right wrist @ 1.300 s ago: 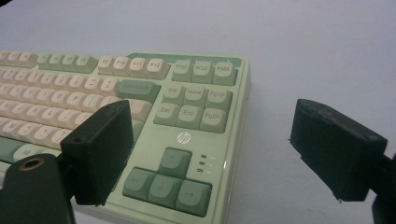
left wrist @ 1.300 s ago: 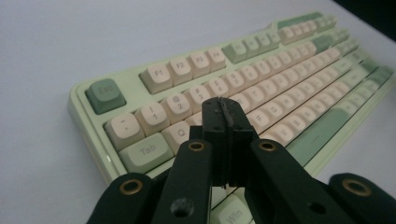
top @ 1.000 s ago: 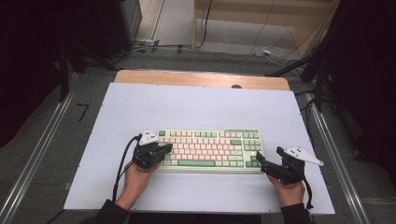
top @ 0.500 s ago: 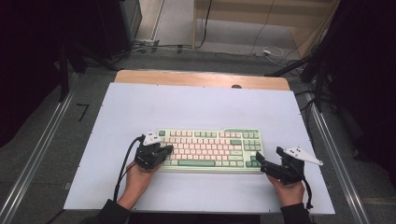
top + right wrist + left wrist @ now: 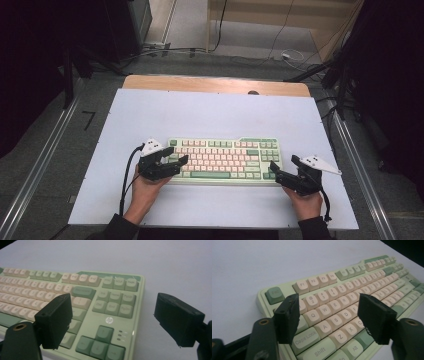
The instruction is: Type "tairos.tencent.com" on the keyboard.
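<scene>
Two hands steady matte black grippers at either end of a pale green keyboard lying near the front edge of a smooth white table; the left gripper, its blocky jaws just sprung apart, hovers spread over the rounded cream keycaps with nothing pinched; the right gripper stands spread at the keyboard's right end, beside the green arrow keys; beyond, a bare wooden strip edges the table's far side.
</scene>
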`<move>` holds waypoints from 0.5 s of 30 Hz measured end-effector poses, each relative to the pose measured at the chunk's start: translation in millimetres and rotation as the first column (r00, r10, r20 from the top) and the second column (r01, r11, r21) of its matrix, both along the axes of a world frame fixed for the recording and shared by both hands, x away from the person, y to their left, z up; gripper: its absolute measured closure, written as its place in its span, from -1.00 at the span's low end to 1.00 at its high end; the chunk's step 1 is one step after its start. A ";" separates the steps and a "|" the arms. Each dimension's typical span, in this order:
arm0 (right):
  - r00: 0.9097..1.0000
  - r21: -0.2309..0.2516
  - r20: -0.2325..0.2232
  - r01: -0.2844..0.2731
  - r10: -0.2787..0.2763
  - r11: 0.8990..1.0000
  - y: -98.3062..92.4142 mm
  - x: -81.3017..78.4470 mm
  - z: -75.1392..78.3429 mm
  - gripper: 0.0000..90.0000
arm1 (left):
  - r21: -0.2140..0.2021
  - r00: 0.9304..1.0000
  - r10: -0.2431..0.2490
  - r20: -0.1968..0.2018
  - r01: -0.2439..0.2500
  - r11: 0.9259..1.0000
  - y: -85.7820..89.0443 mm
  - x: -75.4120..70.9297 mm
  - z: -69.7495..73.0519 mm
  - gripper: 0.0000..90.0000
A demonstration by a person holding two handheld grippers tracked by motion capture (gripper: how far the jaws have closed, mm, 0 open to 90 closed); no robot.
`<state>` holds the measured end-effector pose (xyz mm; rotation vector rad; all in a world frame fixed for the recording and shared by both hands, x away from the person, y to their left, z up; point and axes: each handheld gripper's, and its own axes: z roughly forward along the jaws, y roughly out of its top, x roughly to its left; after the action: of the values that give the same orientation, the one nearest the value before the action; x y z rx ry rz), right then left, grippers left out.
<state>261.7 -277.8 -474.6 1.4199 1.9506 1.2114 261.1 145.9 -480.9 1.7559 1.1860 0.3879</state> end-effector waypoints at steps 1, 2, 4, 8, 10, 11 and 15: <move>1.000 0.004 -0.002 -0.008 0.008 1.000 2.3 1.2 0.6 -0.70 | -0.001 1.000 0.010 0.002 -0.010 1.000 0.0 -0.1 0.0 -0.33; 1.000 0.009 -0.002 -0.018 0.018 1.000 4.6 2.5 1.2 -0.66 | -0.005 1.000 0.011 0.002 -0.011 1.000 -0.4 0.1 -0.5 -0.35; 0.999 0.023 0.003 -0.034 0.034 0.999 9.1 3.7 2.9 -0.54 | -0.005 1.000 0.015 -0.007 -0.015 1.000 -1.3 1.1 -2.0 -0.40; 0.996 0.053 -0.002 -0.090 0.090 0.994 21.4 8.5 7.5 -0.17 | -0.010 1.000 0.018 -0.015 -0.018 1.000 -1.3 0.2 -3.0 -0.48; 0.993 0.057 -0.017 -0.119 0.120 0.991 32.0 12.5 8.5 0.09 | -0.018 1.000 0.023 -0.009 -0.024 1.000 -0.8 -0.3 -2.3 -0.48; 0.990 0.054 -0.030 -0.136 0.138 0.989 38.6 14.8 8.7 0.21 | -0.017 1.000 0.026 -0.007 -0.026 1.000 -0.8 -0.1 -2.2 -0.48; 0.975 0.022 -0.061 -0.214 0.215 0.977 72.5 22.0 8.3 0.81 | -0.008 1.000 0.021 -0.013 -0.021 1.000 -1.5 1.4 -4.1 -0.47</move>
<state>283.7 -205.3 -466.3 1.2950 2.1892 1.2905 262.5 144.4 -485.0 1.7428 1.2143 0.3837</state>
